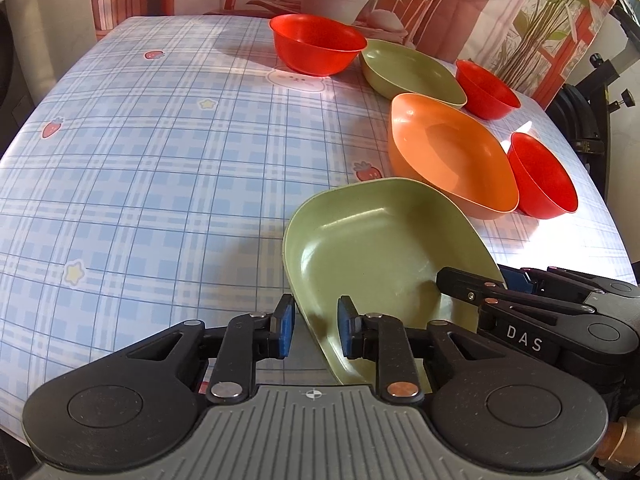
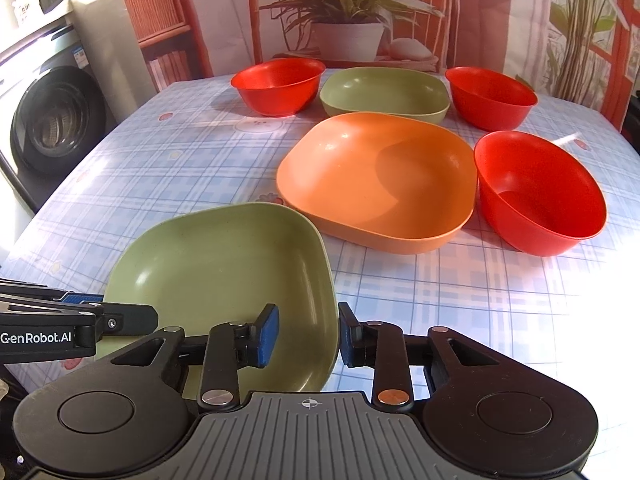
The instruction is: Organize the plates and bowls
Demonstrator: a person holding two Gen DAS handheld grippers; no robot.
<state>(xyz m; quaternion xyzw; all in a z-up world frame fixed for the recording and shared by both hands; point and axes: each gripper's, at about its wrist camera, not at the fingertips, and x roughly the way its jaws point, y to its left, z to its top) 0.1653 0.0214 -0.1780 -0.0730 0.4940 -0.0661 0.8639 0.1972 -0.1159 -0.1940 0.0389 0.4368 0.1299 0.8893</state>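
**Both grippers bracketing the near green plate**

Nearest both cameras, the near green plate (image 1: 372, 256) is sitting between two sets of jaws. The left gripper (image 1: 316, 326) is straddling the plate's left rim, one blue pad outside the wall and one inside, with a narrow gap showing on each side of the rim; it does not look clamped yet. The right gripper (image 2: 308, 336) is doing the same on the opposite rim, its jaws parted moderately around the wall, with daylight visible beside the outer pad. Taking the plate at two opposite edges probably serves to keep this wide, shallow dish level when it is lifted, since a single pinch on one rim would let it tip.

Whether the plate is resting flat on the desk (image 1: 160, 184) or is already slightly raised is hard to tell; the left view is showing it tilted, which may be only lens distortion.

Just beyond it, the orange plate (image 2: 380, 184) is lying close by, likely the next member of a stack. Behind that, the far green plate (image 2: 384, 92) is sitting between two red bowls (image 2: 278, 86) (image 2: 490, 98), and a third red bowl (image 2: 540, 196) is standing just beside the orange plate's right side. Plates are running down the middle and bowls along the edges, so sorting by kind looks barely begun.
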